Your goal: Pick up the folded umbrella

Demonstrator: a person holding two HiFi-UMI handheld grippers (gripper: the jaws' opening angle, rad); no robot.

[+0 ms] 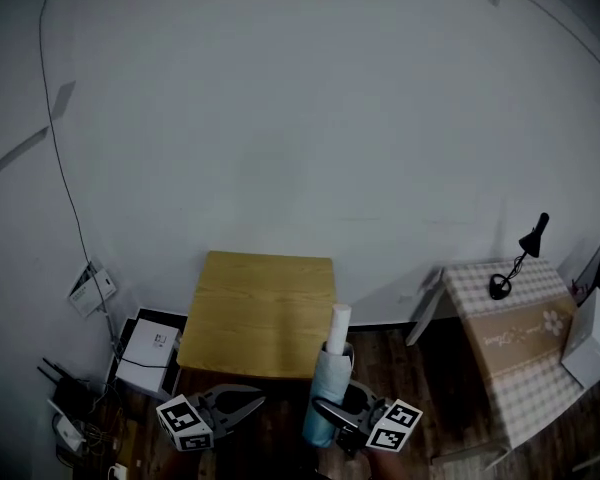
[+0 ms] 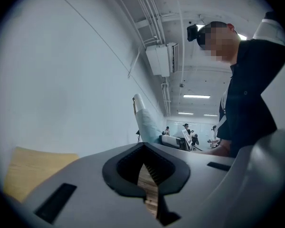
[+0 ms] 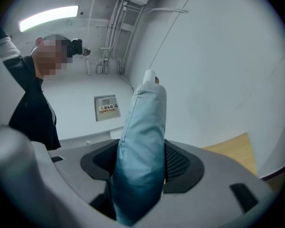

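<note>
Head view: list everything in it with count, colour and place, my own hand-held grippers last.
umbrella: one, light blue with a white end, folded, upright in front of the wooden table
wooden table: one, yellow, centre, against the wall
side table: one, beige checked cloth, right
desk lamp: one, black, on the side table
box: one, white, right edge
flat box: one, white, floor left of the wooden table
cable: one, dark, down the wall at left
left hand-held gripper: one, dark, bottom, jaws together, empty
right hand-held gripper: one, dark, bottom, clamped on the umbrella
</note>
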